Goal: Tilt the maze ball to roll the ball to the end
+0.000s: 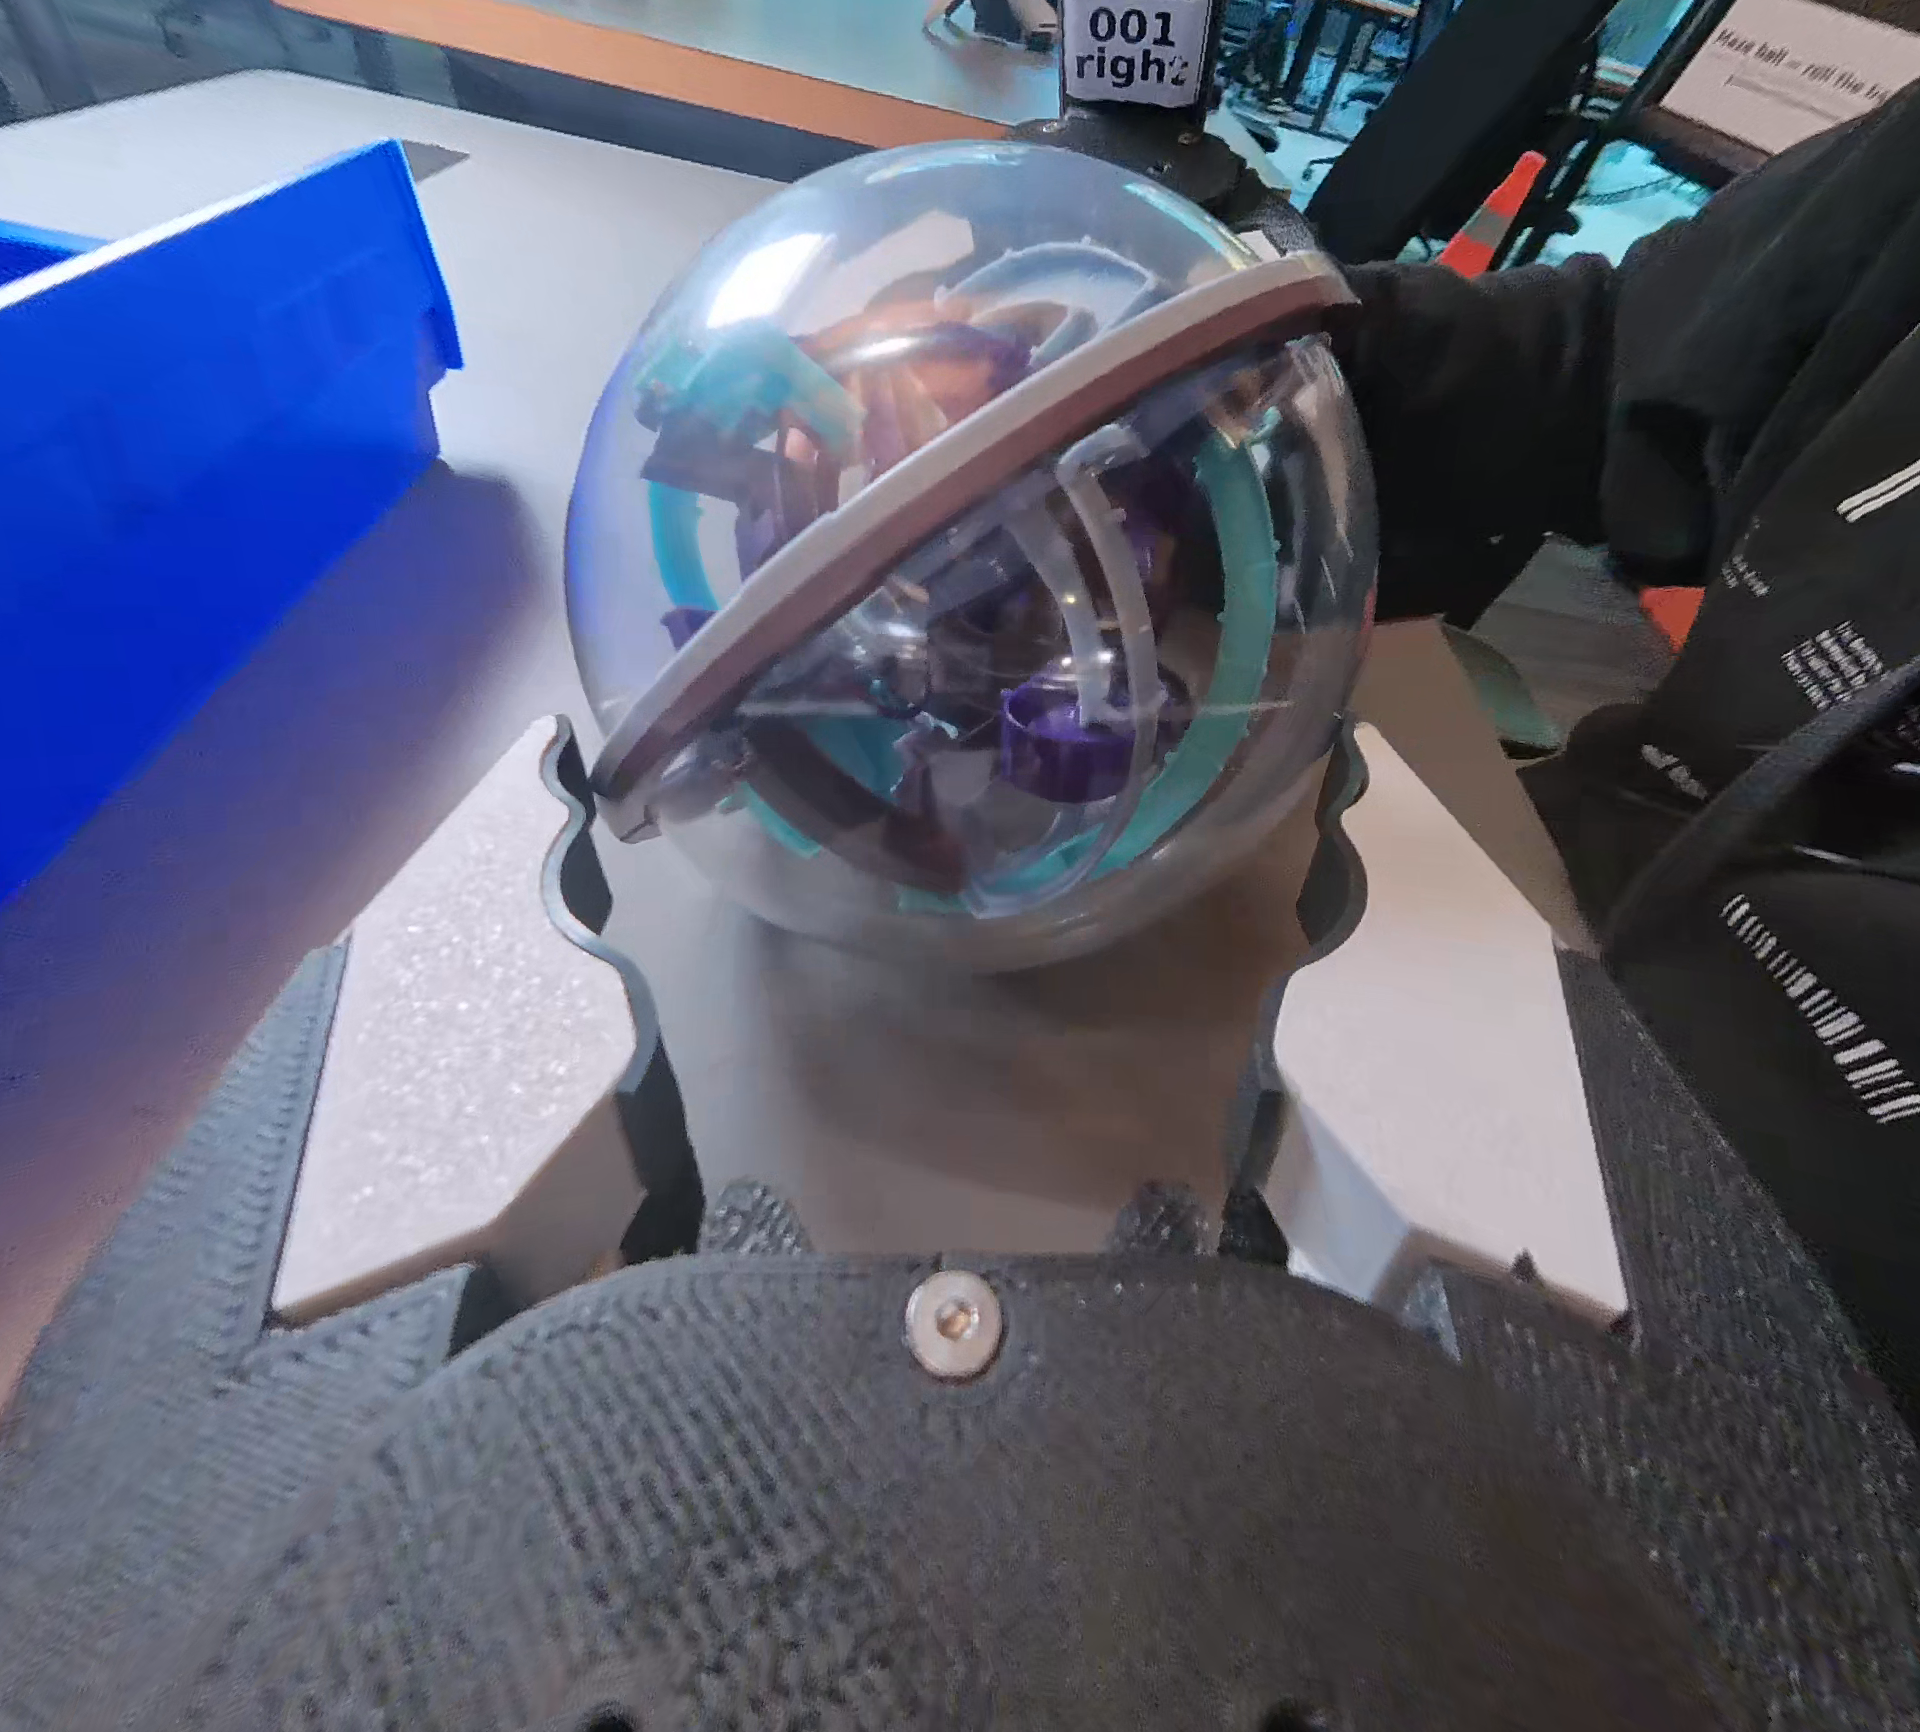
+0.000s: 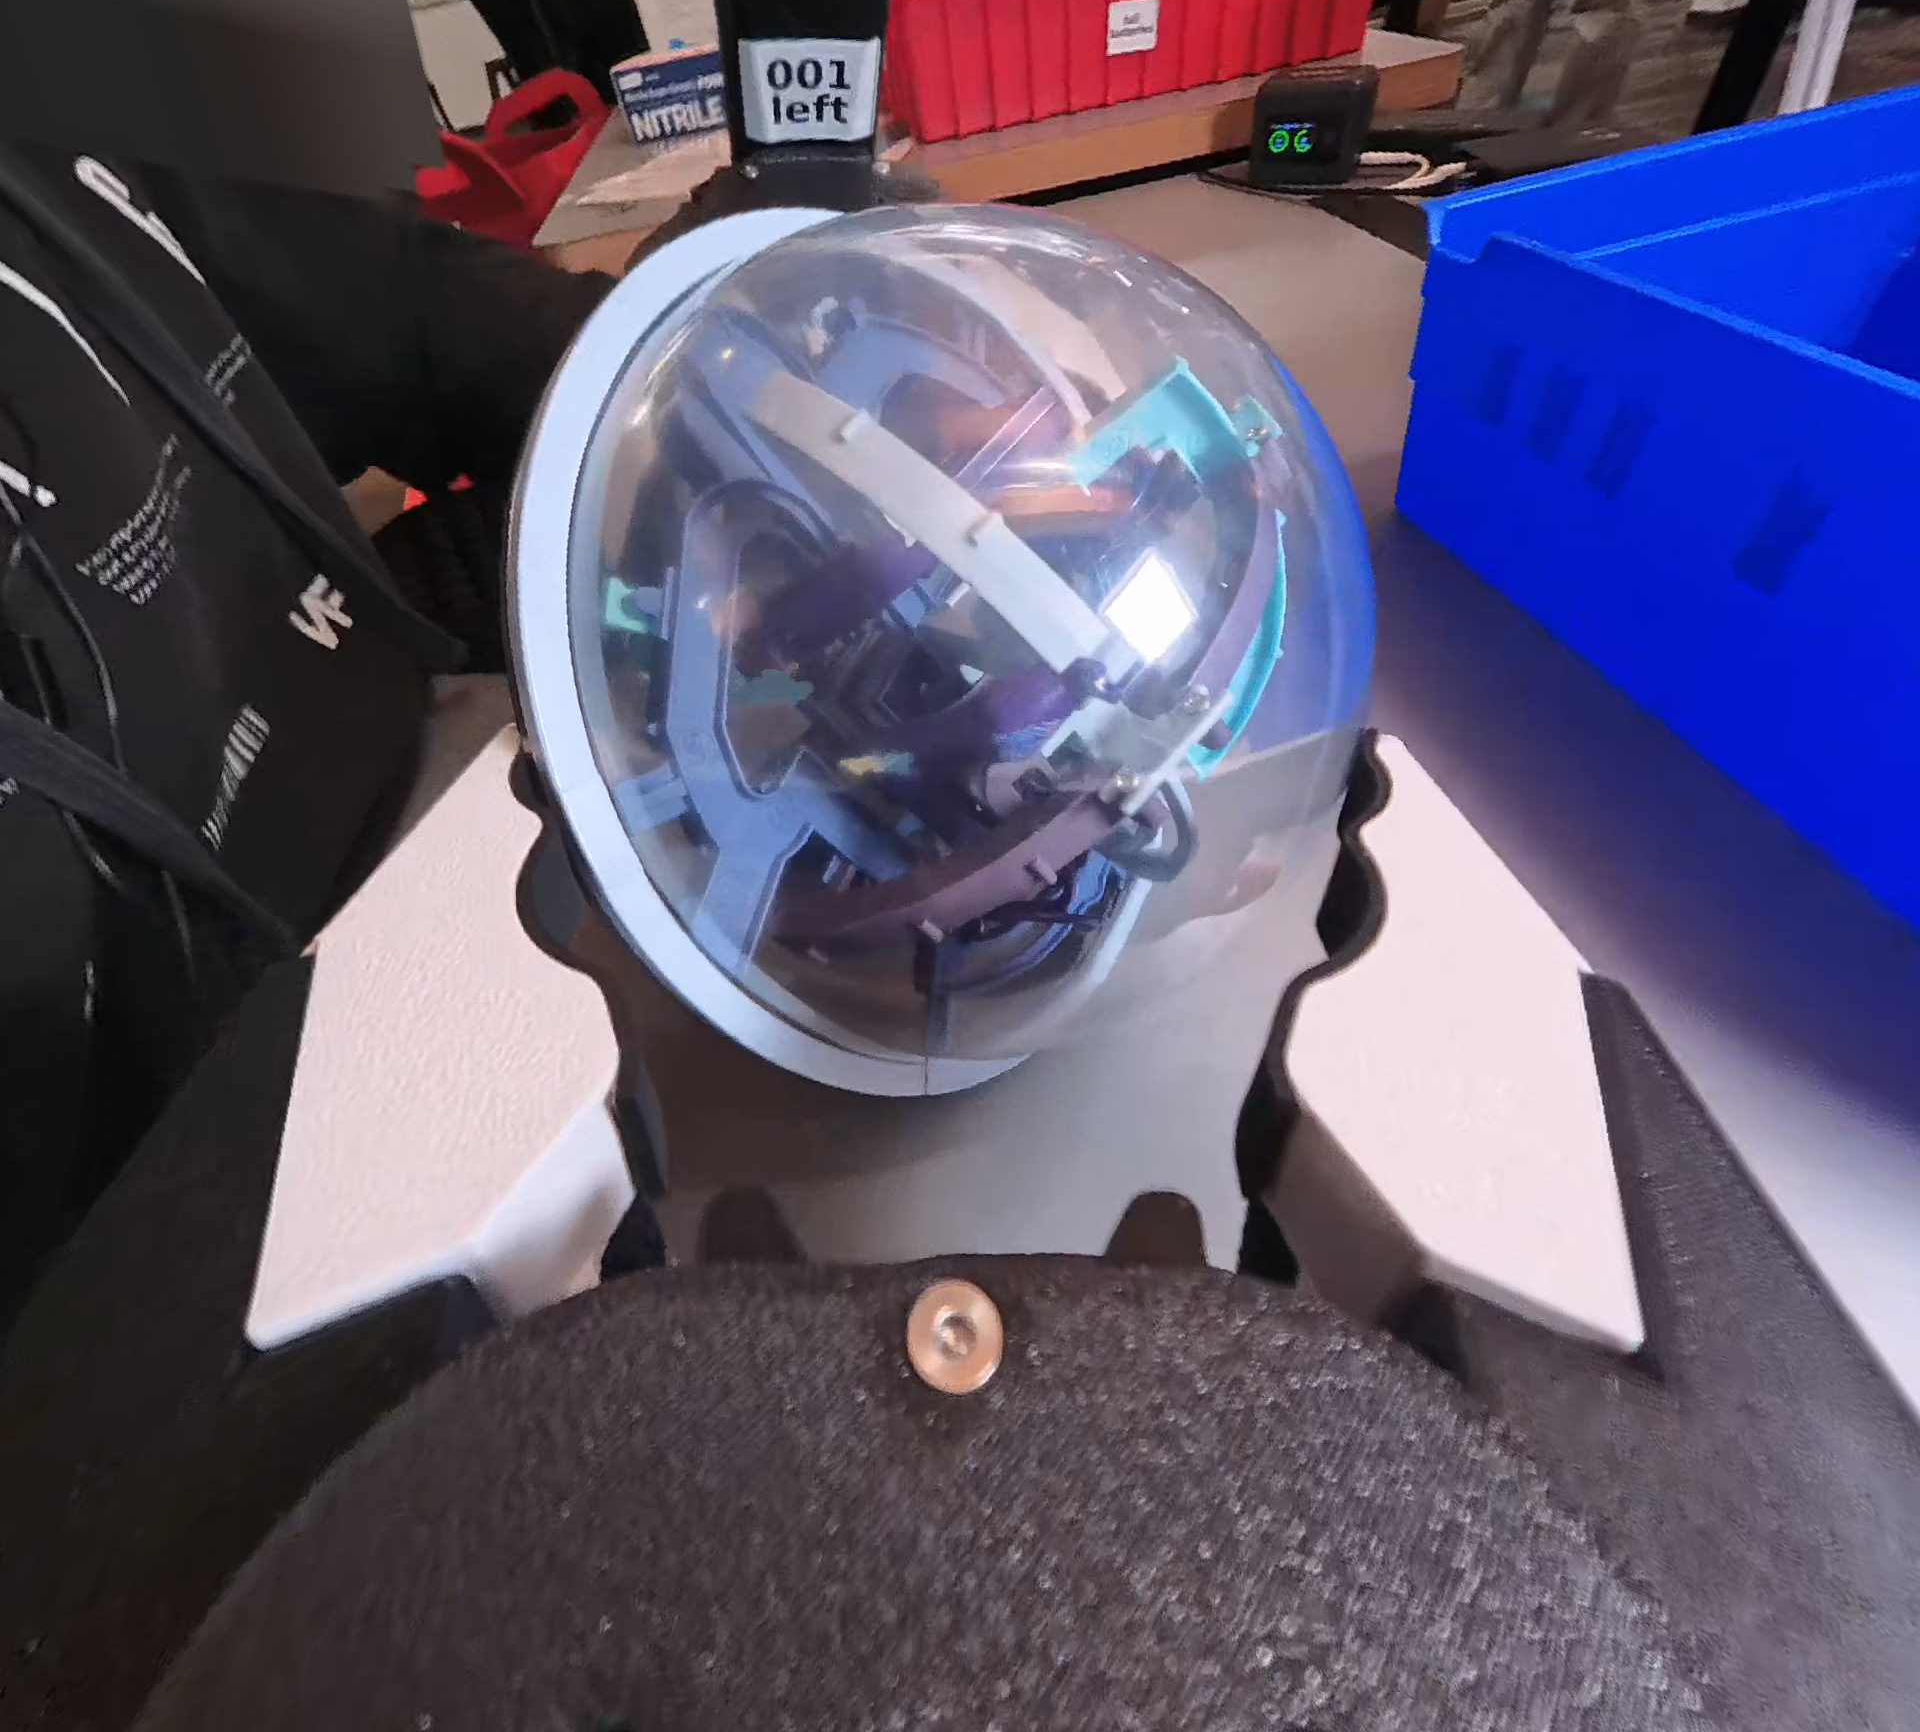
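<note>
Two claws clamp the maze ball (image 1: 971,555) from opposite sides above the bench (image 1: 260,155) — left claw (image 1: 961,835) and right claw (image 2: 945,861) both part-closed on it — permitting controlled tilting; grey seam ring (image 2: 540,602) slanted.

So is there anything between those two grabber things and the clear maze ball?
Nothing visible. The maze ball sits directly between the fingers of the left gripper and of the right gripper, one on each side. The blue bin stands off to the side. Whether every finger touches the shell is unclear.
</note>
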Demonstrator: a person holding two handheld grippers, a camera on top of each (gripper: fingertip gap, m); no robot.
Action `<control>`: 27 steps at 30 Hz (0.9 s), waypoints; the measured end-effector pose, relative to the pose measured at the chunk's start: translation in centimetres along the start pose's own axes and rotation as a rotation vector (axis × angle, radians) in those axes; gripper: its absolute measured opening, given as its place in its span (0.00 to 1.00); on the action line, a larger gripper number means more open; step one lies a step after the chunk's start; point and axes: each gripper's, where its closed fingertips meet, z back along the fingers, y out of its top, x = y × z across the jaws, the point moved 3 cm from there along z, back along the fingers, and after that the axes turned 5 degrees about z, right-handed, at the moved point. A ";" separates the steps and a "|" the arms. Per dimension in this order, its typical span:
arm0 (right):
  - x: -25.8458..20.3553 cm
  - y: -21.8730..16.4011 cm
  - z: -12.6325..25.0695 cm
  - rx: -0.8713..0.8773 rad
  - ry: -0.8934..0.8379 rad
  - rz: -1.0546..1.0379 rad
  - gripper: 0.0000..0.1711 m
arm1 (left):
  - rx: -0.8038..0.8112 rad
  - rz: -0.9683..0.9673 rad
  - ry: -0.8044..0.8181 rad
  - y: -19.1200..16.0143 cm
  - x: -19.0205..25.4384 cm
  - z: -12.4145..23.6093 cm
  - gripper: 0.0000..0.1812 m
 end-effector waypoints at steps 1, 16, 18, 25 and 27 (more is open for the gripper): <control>-0.1 -0.1 0.0 -0.013 0.007 0.025 0.84 | 0.005 -0.026 0.017 0.0 0.2 0.1 0.75; -1.4 1.2 -0.4 -0.138 0.036 0.221 0.84 | -0.150 -0.264 0.185 -3.6 0.7 -0.2 0.70; -1.5 1.6 -0.6 -0.146 0.038 0.222 0.84 | -0.193 -0.235 0.181 -4.1 0.7 -0.3 0.69; -1.6 2.3 -1.5 -0.247 0.034 0.247 0.83 | -0.166 -0.174 0.171 -3.5 1.0 0.3 0.74; -1.4 2.4 -1.8 -0.283 0.020 0.241 0.83 | -0.088 -0.196 0.182 -2.0 1.2 1.2 0.74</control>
